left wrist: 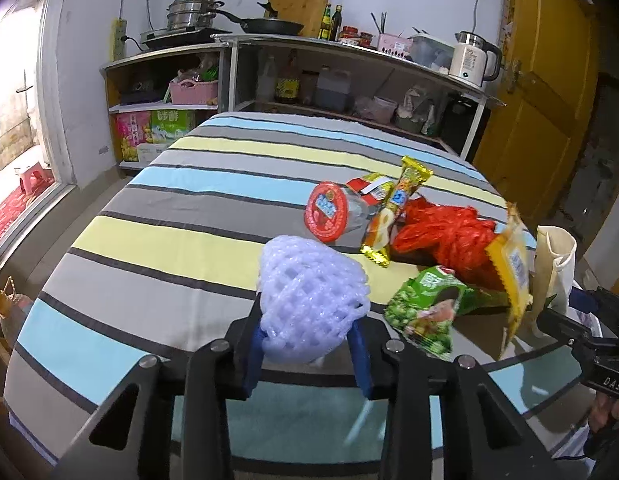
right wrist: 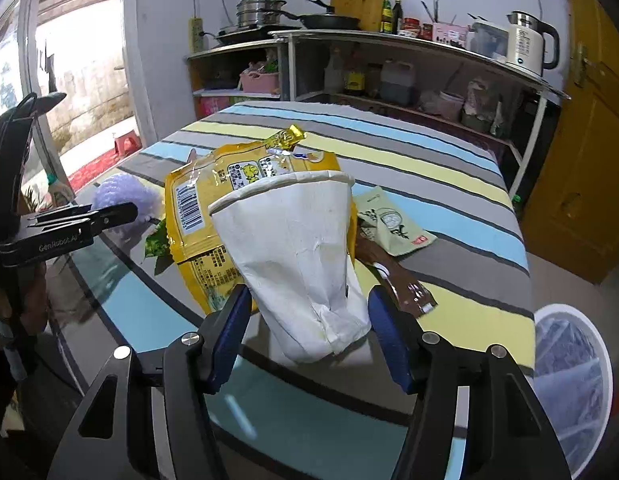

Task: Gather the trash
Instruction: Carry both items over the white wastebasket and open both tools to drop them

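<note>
Gripping a white foam fruit net [left wrist: 309,300], left gripper [left wrist: 307,344] holds it above the striped table [left wrist: 169,200]. Right gripper [right wrist: 309,328] clamps a crushed paper cup [right wrist: 297,256] with a yellow wrapper [right wrist: 197,216] just behind; a red plastic bag [left wrist: 449,240] lies on the table.

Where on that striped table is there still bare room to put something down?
The far and left stretches of the striped tablecloth, towards the shelves, lie bare. The right side is crowded: red-lidded cup, red plastic bag, green snack packet.
</note>
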Demonstrator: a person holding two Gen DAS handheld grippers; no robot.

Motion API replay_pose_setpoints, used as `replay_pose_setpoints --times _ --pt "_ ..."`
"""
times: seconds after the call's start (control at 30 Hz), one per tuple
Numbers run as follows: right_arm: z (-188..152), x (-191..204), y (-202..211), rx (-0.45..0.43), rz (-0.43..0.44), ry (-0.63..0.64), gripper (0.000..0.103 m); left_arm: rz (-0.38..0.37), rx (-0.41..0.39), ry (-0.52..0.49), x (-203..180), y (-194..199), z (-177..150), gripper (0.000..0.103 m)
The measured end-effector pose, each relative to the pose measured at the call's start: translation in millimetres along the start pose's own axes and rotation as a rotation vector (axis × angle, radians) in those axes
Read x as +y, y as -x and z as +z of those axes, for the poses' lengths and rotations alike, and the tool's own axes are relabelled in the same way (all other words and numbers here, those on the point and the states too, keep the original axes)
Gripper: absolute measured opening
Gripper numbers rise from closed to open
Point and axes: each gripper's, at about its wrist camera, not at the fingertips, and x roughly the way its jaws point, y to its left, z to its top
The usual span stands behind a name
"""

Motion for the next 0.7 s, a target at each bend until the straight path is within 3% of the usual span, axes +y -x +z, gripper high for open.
replay_pose_setpoints --times 0.33,0.7 --pt "-11.0 -17.6 37.8 -0.06 -0.031 -0.087 0.061 -0.048 -0.058 -0.034 -18.7 30.7 8.1 0.037" --pt "-33.8 -52.0 87.4 -0.122 -0.118 -0.189 0.061 -0.171 -0.107 -0.151 -81.9 54.5 20.6 0.037"
